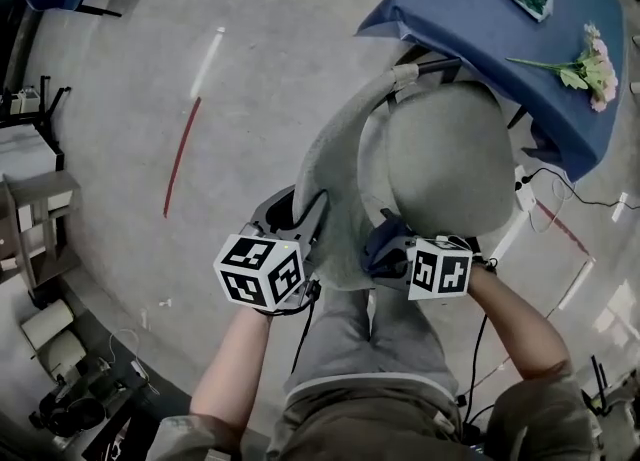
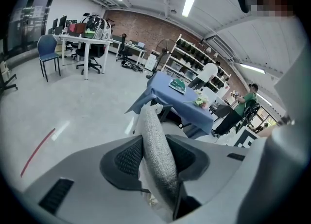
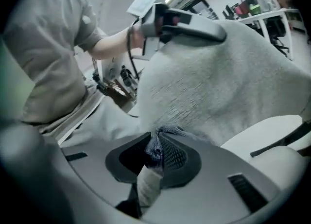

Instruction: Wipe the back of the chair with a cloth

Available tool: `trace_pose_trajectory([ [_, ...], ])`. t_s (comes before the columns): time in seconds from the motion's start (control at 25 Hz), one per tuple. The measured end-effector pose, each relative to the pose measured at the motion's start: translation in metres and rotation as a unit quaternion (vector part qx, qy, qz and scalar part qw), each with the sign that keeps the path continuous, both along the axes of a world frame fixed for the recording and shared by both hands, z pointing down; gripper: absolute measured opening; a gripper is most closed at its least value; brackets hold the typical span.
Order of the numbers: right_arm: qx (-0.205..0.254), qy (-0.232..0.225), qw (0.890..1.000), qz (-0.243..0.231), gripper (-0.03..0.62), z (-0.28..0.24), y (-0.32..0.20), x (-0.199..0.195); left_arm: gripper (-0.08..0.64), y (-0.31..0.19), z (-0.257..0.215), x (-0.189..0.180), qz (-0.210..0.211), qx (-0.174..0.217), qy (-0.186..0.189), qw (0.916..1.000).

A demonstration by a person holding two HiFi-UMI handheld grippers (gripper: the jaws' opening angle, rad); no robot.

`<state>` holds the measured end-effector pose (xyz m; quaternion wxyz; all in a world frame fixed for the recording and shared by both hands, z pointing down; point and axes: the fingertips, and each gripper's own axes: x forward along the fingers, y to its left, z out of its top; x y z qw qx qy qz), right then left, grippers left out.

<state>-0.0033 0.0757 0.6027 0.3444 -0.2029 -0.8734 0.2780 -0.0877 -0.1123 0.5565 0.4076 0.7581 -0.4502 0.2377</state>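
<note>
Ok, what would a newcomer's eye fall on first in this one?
The grey chair back runs through the middle of the head view, its top edge clamped in the left claw. Just right of it, the right claw grips a dark blue cloth close against the backrest fabric. At upper right stands a blue-covered table with a pink flower lying on it.

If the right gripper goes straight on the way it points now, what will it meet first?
Most likely the grey chair back, which fills the view just beyond the jaws. The blue cloth pinched in the right gripper would touch it first; how near is unclear.
</note>
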Motion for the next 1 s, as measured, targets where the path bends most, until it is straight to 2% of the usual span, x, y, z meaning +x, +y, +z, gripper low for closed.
trace_pose_trajectory([
  [0.12, -0.015, -0.002, 0.998, -0.065, 0.07, -0.008, 0.018, 0.015, 0.161, 0.001, 0.001, 0.0, 0.0, -0.004, 0.005, 1.0],
  [0.24, 0.008, -0.024, 0.997, -0.071, 0.07, -0.008, -0.002, 0.003, 0.161, 0.0, 0.001, 0.0, -0.001, -0.004, 0.004, 1.0],
  [0.4, 0.065, -0.055, 0.996, -0.012, 0.071, 0.002, -0.065, -0.031, 0.161, 0.0, 0.003, 0.003, 0.003, -0.006, 0.005, 1.0],
  [0.52, 0.099, -0.06, 0.991, 0.062, 0.069, 0.007, -0.127, -0.058, 0.163, 0.001, 0.002, 0.0, 0.004, -0.006, 0.003, 1.0],
  [0.6, 0.124, -0.053, 0.984, 0.119, 0.069, 0.01, -0.171, -0.066, 0.163, 0.0, 0.002, -0.002, 0.004, -0.007, 0.0, 1.0],
  [0.68, 0.149, -0.041, 0.97, 0.189, 0.067, 0.011, -0.218, -0.059, 0.167, 0.0, 0.003, 0.001, 0.009, -0.01, 0.004, 0.9999],
  [0.72, 0.159, -0.035, 0.959, 0.232, 0.067, 0.01, -0.242, -0.051, 0.17, 0.0, 0.003, 0.003, 0.012, -0.012, 0.008, 0.9998],
  [0.8, 0.17, -0.033, 0.93, 0.325, 0.066, 0.001, -0.288, -0.031, 0.177, 0.001, 0.004, 0.006, 0.018, -0.015, 0.013, 0.9996],
  [0.92, 0.164, -0.035, 0.879, 0.446, 0.066, -0.012, -0.337, 0.003, 0.178, 0.0, 0.005, 0.007, 0.018, -0.016, 0.015, 0.9996],
  [0.96, 0.152, -0.035, 0.868, 0.472, 0.066, -0.013, -0.344, 0.011, 0.178, 0.0, 0.005, 0.006, 0.017, -0.015, 0.015, 0.9996],
  [1.0, 0.134, -0.037, 0.861, 0.489, 0.066, -0.012, -0.346, 0.014, 0.178, 0.0, 0.005, 0.006, 0.016, -0.015, 0.015, 0.9996],
])
